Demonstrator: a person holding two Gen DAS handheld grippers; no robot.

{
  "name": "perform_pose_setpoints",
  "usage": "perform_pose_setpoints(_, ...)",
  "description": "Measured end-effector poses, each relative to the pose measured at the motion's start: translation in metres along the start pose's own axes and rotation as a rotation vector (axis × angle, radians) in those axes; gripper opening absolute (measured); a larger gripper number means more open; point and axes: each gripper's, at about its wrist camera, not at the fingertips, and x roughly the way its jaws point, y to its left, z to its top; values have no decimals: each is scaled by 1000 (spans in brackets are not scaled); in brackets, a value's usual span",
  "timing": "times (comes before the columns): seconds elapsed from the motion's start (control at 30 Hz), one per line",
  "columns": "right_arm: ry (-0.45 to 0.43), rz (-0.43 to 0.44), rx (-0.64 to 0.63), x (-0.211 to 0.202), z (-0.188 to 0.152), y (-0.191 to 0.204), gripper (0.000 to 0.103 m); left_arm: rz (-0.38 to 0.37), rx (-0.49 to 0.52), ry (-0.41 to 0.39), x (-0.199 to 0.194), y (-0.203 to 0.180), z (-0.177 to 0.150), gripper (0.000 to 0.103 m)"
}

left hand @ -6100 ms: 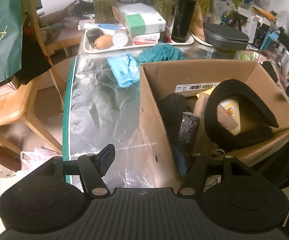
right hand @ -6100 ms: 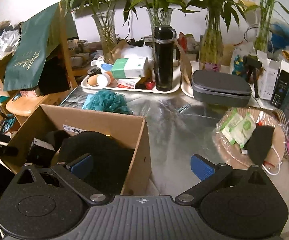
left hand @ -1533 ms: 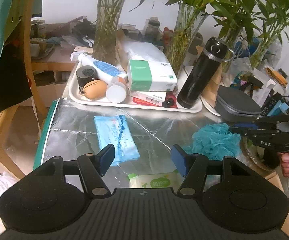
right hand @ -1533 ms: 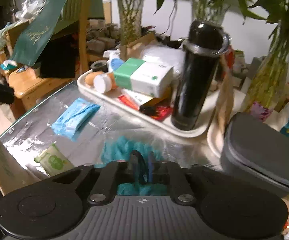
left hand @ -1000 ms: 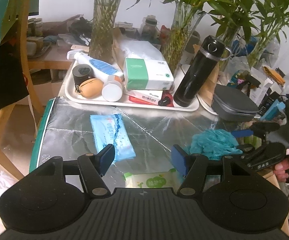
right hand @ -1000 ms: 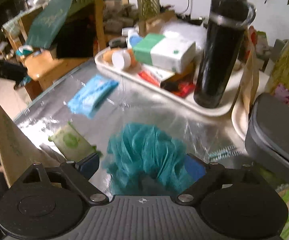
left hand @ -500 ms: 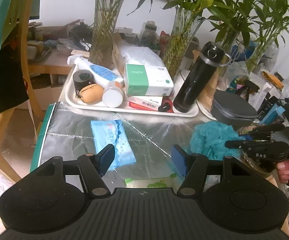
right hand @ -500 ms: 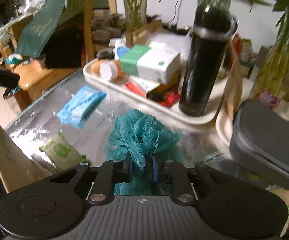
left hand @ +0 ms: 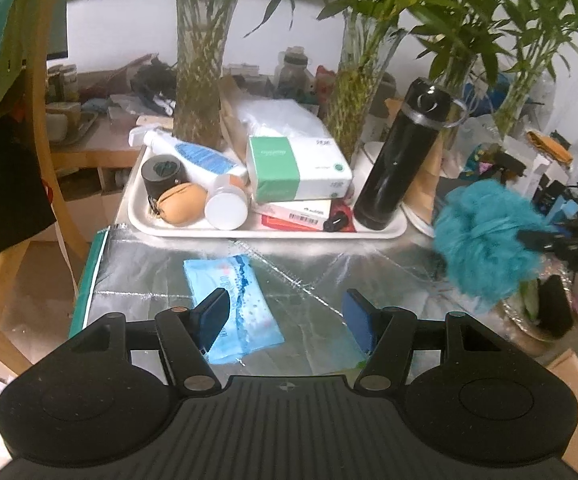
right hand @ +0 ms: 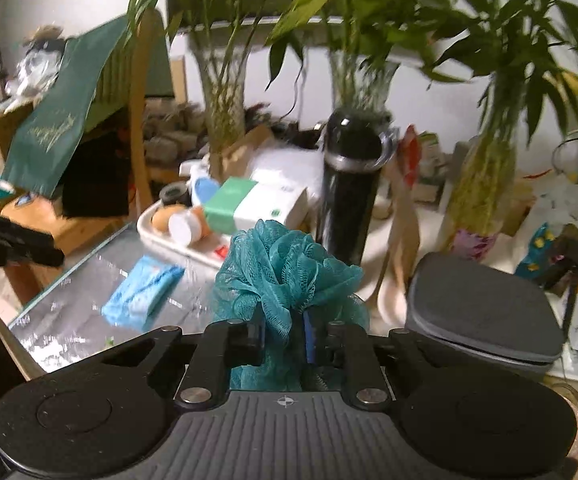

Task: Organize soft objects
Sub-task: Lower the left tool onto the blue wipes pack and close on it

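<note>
The teal mesh bath sponge (right hand: 289,276) was clamped between the narrowed fingers of the right gripper (right hand: 285,336), which had just closed on it, and was held clear above the foil-covered worktop (left hand: 305,268). The left gripper (left hand: 285,314) was held with fingers apart and empty. The blue soft wipes packet (left hand: 233,300) lay ungathered, so the task was judged only partly done.

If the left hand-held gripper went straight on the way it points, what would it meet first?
Probably the blue wipes pack on the foil-covered table, lying just ahead of the left hand-held gripper; depth is unclear.
</note>
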Motion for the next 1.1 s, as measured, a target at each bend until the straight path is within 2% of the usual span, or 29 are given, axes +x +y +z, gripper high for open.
perform_pose_setpoints(0.13, -14, -13, 18, -12, -4, 0, 19, 44, -3, 41, 19, 9, 4, 62)
perform_pose_setpoints(0.27, -33, -21, 21, -25, -6, 1, 19, 51, -53, 107, 39, 21, 11, 62)
perform_pose_setpoints(0.37, -43, -13, 24, -30, -7, 2, 19, 90, -68, 147, 55, 26, 15, 62)
perform_pose_setpoints(0.5, -44, -13, 18, -31, -8, 2, 19, 115, -66, 193, 80, 32, 19, 68)
perform_pose_setpoints(0.57, -40, -16, 17, -30, -8, 1, 19, 116, -66, 212, 93, 36, 21, 75)
perform_pose_setpoints(0.7, -27, -22, 6, -24, -8, -1, 19, 123, -89, 238, 111, 43, 23, 78)
perform_pose_setpoints(0.93, -18, -11, -7, -21, -7, 1, 19, 103, -85, 295, 138, 42, 20, 78)
perform_pose_setpoints(1.1, -18, 0, -12, -20, -6, 1, 19, 100, -12, 313, 153, 28, 15, 78)
